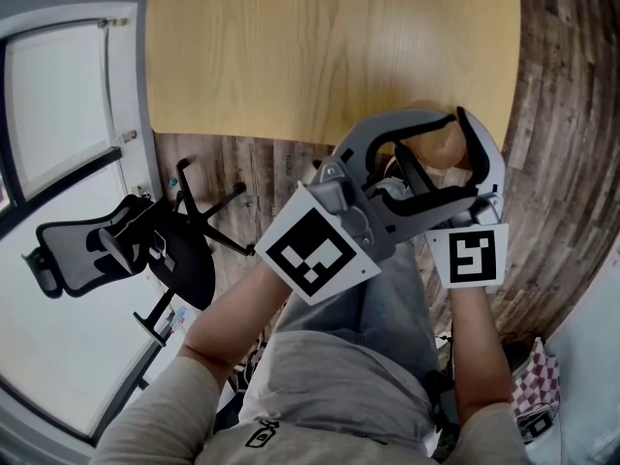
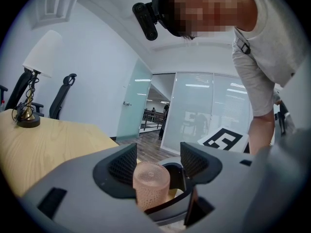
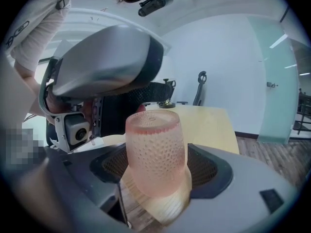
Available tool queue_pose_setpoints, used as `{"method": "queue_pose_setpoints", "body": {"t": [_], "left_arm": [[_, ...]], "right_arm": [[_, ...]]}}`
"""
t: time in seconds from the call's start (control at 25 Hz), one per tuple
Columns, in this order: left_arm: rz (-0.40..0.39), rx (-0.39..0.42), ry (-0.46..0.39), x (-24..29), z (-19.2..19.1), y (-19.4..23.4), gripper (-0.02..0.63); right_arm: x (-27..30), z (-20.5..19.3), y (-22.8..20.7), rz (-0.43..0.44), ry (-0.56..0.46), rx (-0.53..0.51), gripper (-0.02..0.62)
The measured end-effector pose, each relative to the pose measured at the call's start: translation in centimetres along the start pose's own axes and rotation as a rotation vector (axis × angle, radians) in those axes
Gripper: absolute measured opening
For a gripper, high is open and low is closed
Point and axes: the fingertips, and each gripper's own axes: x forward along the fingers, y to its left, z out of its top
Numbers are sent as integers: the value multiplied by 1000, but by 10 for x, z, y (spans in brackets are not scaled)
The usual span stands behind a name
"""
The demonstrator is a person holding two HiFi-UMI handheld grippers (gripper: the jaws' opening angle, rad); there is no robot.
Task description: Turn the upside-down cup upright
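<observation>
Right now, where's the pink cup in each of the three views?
Head view: pink cup right of centre, at the wooden table's near edge.
Left gripper view: bottom centre, between parted jaws.
Right gripper view: centre, large, between jaws closed on it.
Shared landmark: the wooden table, in all three.

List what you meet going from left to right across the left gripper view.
lamp → chair → cup → marker cube → person's arm
</observation>
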Motion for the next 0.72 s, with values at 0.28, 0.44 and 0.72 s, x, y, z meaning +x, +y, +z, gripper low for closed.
{"method": "queue_pose_setpoints", "body": {"t": [0.28, 0.44, 0.72], "left_arm": [[19, 20, -12, -7, 13, 0, 284], [41, 21, -39, -18, 32, 1, 284], [158, -8, -93, -51, 76, 8, 163]], "right_arm": [[-12, 25, 1, 6, -64, -3, 348], [-22, 51, -4, 2, -99, -12, 348], [-53, 103, -2, -4, -165, -20, 278]]}}
